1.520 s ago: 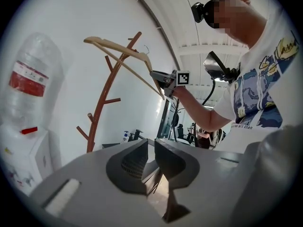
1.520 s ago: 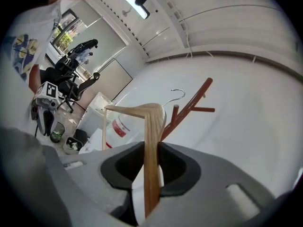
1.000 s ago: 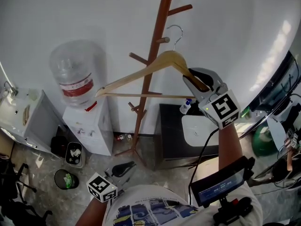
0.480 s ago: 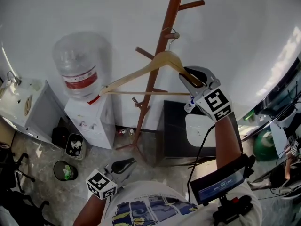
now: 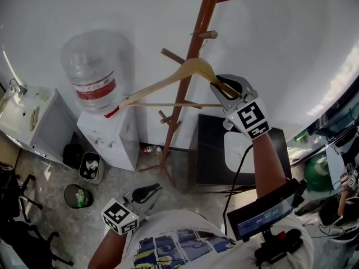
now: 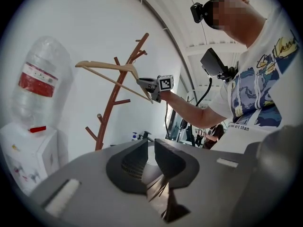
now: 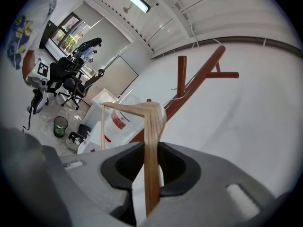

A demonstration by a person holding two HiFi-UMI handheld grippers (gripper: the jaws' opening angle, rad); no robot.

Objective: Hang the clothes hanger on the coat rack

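Observation:
A wooden clothes hanger [image 5: 168,83] with a wire hook is held up against the brown coat rack [image 5: 188,66]. Its hook sits at a short peg [image 5: 207,35]; I cannot tell whether it bears on the peg. My right gripper [image 5: 224,91] is shut on the hanger's right arm, and in the right gripper view the wooden arm [image 7: 152,126] stands clamped between the jaws with the rack [image 7: 199,77] behind it. My left gripper [image 5: 147,194] hangs low by the person's torso, shut and holding nothing. The left gripper view shows the hanger [image 6: 106,66], the rack [image 6: 116,103] and the right gripper [image 6: 144,83].
A water dispenser with a big bottle [image 5: 95,83] stands left of the rack. A black cabinet [image 5: 210,150] is at its right. Small bins [image 5: 90,167] and a green-lined bin [image 5: 77,198] sit on the floor. Office chairs [image 7: 71,79] stand farther off.
My right gripper has come down and toward the rack with the hanger. The wire hook went from beside and above the peg to the peg itself. The left gripper stayed put.

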